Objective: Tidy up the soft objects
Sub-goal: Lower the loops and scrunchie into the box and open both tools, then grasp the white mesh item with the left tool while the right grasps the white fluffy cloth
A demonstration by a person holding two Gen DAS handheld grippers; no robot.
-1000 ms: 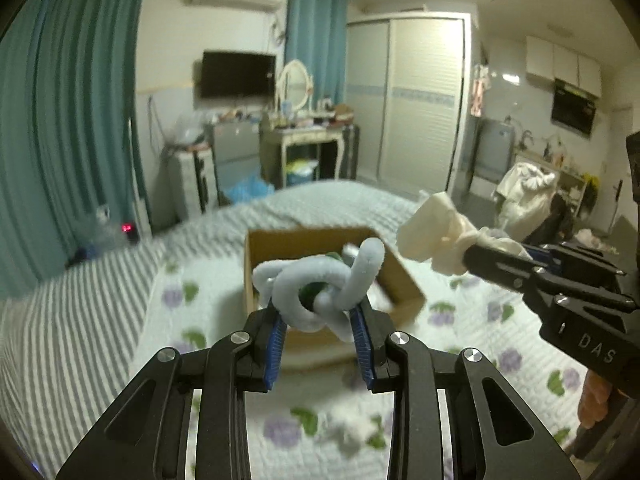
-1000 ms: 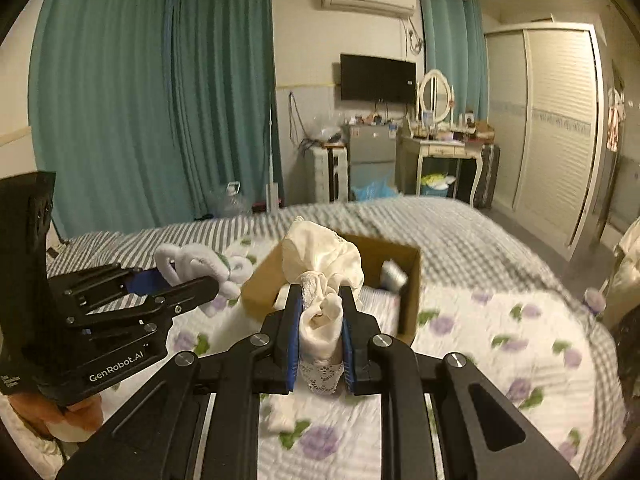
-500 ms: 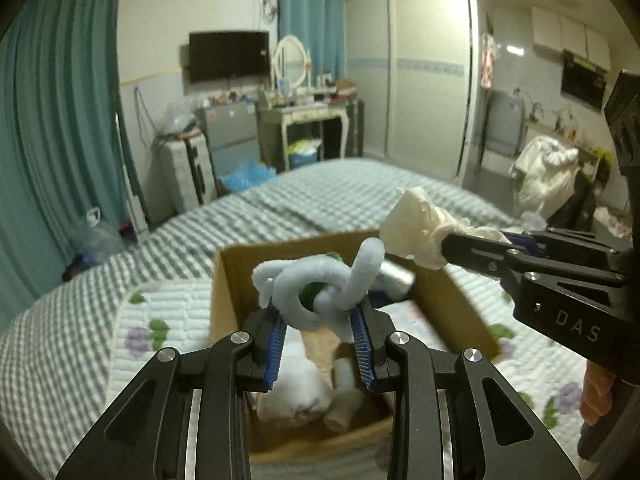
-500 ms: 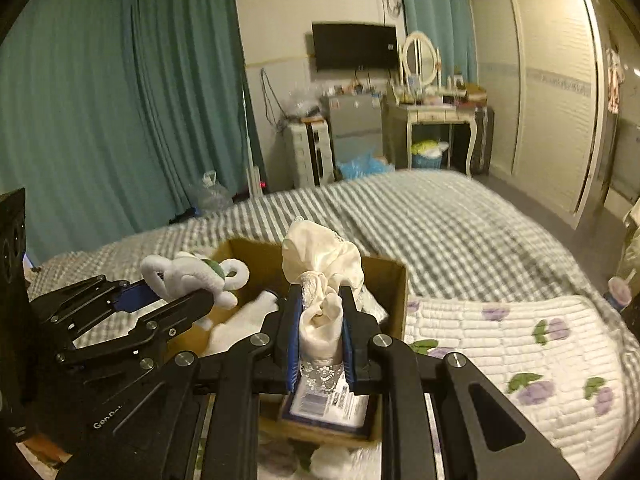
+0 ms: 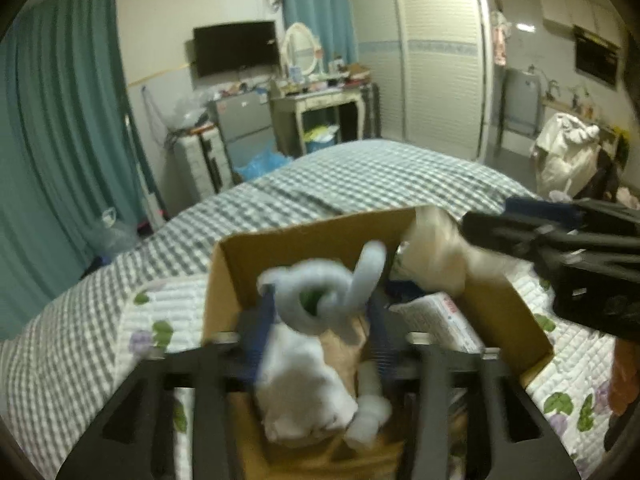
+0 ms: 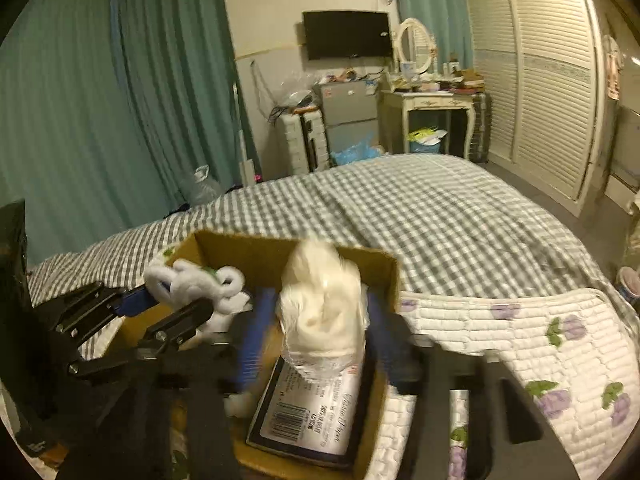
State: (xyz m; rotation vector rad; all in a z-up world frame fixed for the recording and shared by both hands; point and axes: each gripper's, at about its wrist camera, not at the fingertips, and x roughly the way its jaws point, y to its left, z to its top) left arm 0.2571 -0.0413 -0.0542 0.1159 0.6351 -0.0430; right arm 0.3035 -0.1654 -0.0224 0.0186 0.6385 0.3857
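Left tongs [image 5: 318, 320] around looped white plush [image 5: 320, 292] over cardboard box [image 5: 280, 256]

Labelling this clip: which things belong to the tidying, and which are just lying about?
In the job:
cardboard box
white looped plush, left tool
cream cloth bundle, right tool

Lying about:
TV
dressing table
wardrobe

Both grippers motion-blurred; left gripper [image 5: 318, 334] hides cardboard box [image 5: 304, 240] near wall.
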